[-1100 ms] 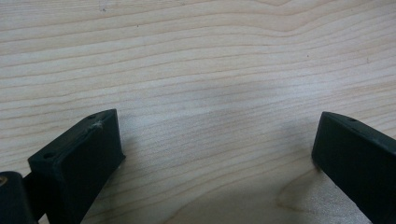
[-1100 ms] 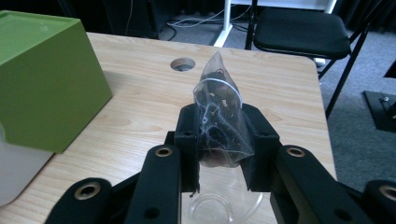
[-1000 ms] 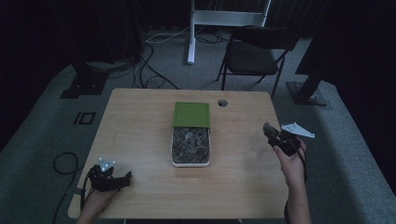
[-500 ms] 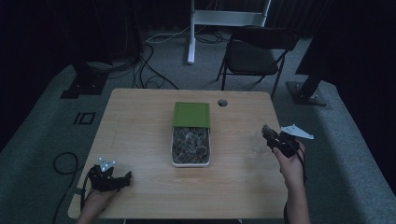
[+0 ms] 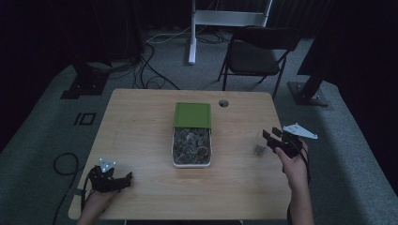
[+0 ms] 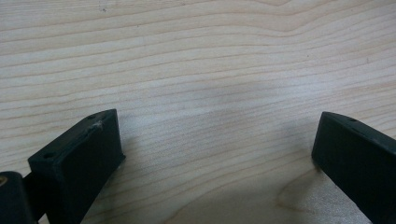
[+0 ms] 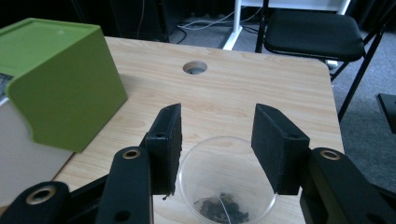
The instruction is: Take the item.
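A clear plastic cup (image 7: 226, 184) stands upright on the wooden table (image 5: 141, 117), near its right edge, with a small dark clump of dried leaves and a thin thread (image 7: 222, 208) lying on its bottom; in the high view the cup (image 5: 259, 143) appears as a faint clear shape with a dark spot, just left of the right gripper (image 5: 274, 137). The right gripper (image 7: 217, 133) sits over the cup, its two black jaws standing apart above the rim, one on each side; they have just been opening, and the pads do not press on the cup wall. Left of the cup, at the middle of the table, lies a white tray (image 5: 174, 154) filled with dark, crinkled tea bags (image 5: 191, 145), its far part covered by a green lid (image 5: 193, 115); in the right gripper view the green lid (image 7: 60, 84) rises beside the jaws. Beyond the cup is a round cable hole (image 7: 195, 67) in the tabletop. At the near left corner the left gripper (image 5: 123, 178) rests low on the table, well apart from cup and tray, its jaws spread wide over bare wood (image 6: 210, 93). A black folding chair (image 5: 258, 56) stands behind the table.
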A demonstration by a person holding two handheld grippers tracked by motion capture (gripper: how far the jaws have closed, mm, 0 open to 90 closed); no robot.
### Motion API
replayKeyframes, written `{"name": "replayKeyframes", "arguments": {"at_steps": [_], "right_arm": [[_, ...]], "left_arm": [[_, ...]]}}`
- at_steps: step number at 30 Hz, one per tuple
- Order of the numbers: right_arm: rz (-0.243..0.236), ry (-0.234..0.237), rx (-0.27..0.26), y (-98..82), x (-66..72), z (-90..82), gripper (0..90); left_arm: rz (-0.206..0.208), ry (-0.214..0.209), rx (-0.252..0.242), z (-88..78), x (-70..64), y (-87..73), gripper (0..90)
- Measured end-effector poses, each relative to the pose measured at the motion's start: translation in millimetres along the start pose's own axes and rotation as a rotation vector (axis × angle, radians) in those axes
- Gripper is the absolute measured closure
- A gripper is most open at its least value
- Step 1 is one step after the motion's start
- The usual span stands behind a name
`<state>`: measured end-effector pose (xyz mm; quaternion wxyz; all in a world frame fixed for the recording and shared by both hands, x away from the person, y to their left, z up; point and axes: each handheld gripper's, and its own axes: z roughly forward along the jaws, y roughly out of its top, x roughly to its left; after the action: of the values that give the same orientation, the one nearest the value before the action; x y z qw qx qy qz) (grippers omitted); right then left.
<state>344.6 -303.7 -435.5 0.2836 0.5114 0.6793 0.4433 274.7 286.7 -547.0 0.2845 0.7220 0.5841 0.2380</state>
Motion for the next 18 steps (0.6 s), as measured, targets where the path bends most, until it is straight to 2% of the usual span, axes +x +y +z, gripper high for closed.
{"name": "replayKeyframes", "arguments": {"at_steps": [9,18], "right_arm": [[-0.008,0.030,-0.008,2.6,7.0,-3.1,52.6],[-0.018,0.082,-0.016,-5.1,23.1,-3.6,52.8]], "left_arm": [[0.000,0.000,0.000,0.0,0.0,0.0,2.2],[0.000,0.000,0.000,0.0,0.0,0.0,2.2]]}}
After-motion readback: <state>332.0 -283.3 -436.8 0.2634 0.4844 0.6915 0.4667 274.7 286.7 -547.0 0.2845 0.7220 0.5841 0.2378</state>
